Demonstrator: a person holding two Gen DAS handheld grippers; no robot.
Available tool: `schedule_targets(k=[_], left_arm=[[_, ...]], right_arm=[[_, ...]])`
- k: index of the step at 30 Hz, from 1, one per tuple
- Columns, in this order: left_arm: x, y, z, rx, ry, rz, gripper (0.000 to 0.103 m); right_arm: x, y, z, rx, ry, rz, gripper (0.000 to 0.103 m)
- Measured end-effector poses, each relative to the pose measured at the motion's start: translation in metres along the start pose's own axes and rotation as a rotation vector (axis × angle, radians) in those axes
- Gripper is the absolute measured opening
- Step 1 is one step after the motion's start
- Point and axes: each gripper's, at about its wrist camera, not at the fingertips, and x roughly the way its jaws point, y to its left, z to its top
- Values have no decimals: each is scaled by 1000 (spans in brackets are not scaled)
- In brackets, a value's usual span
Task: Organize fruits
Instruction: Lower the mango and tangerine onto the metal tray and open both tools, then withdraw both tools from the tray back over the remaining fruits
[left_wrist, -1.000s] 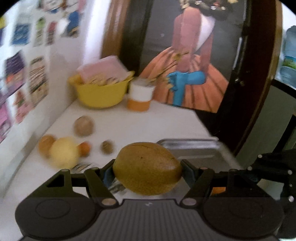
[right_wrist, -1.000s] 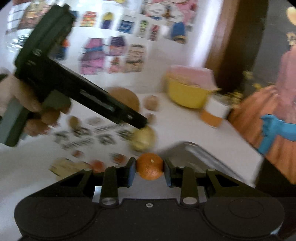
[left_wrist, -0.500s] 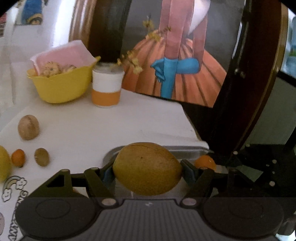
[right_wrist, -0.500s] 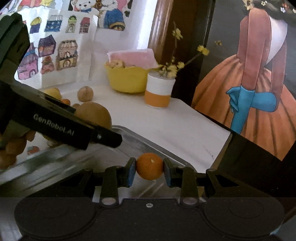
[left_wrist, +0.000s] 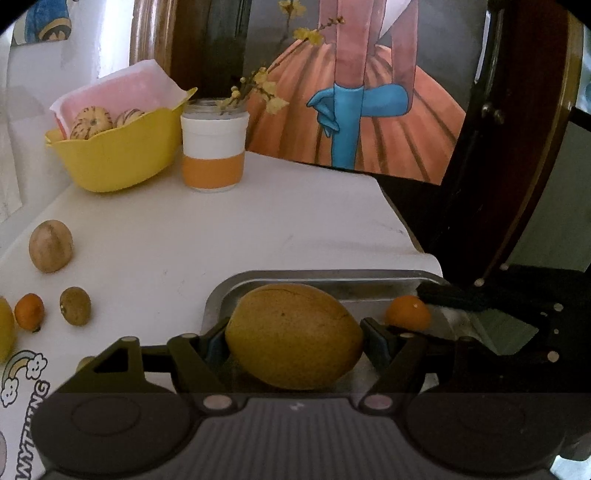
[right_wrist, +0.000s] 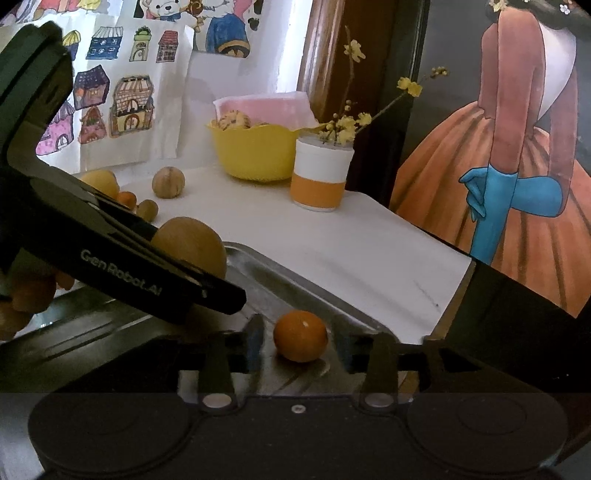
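While the left gripper (left_wrist: 293, 338) pinches one big yellow-brown fruit (left_wrist: 293, 336), the right gripper (right_wrist: 301, 343) sits spread around one small orange (right_wrist: 300, 340) in the single metal tray (right_wrist: 332, 306).

White desk (left_wrist: 258, 229) against a wall hung with children's drawings (right_wrist: 122, 99). A painting (right_wrist: 524, 155) of a figure in an orange gown leans behind the desk, beside a brown wooden frame (right_wrist: 317, 55). Soft daylight.
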Motion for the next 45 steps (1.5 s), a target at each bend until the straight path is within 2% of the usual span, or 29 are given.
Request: schedule_targets(k=[3, 4, 7, 11, 14, 15, 16, 22, 27, 34, 45], left_arm=[[-5, -2, 0, -5, 19, -6, 78], [-7, -2, -1, -11, 18, -12, 81], [-22, -1, -3, -40, -37, -16, 93], [-39, -2, -3, -54, -65, -16, 93], [-61, 2, -4, -84, -107, -24, 98], [-71, 4, -6, -94, -128, -22, 101], [-81, 5, -8, -98, -151, -16, 102], [-137, 20, -27, -112, -227, 31, 102], [-183, 39, -52, -145, -264, 47, 103], [-234, 70, -101, -130, -261, 96, 103], [-263, 111, -169, -151, -167, 169, 103]], right_arm=[[-12, 4, 3, -19, -10, -24, 63], [-18, 5, 3, -20, -15, -35, 67], [-36, 9, 5, -12, -22, -56, 75], [-62, 17, 8, 3, -34, -90, 80], [-85, 24, 12, 34, -63, -107, 92], [-93, 26, 14, 49, -80, -114, 100], [-102, 28, 15, 63, -102, -119, 102], [-147, 54, 25, 119, -179, -124, 102], [-177, 86, 27, 145, -203, -115, 102], [-198, 138, 11, 179, -146, -93, 102], [-195, 210, -11, 174, 5, -12, 102]])
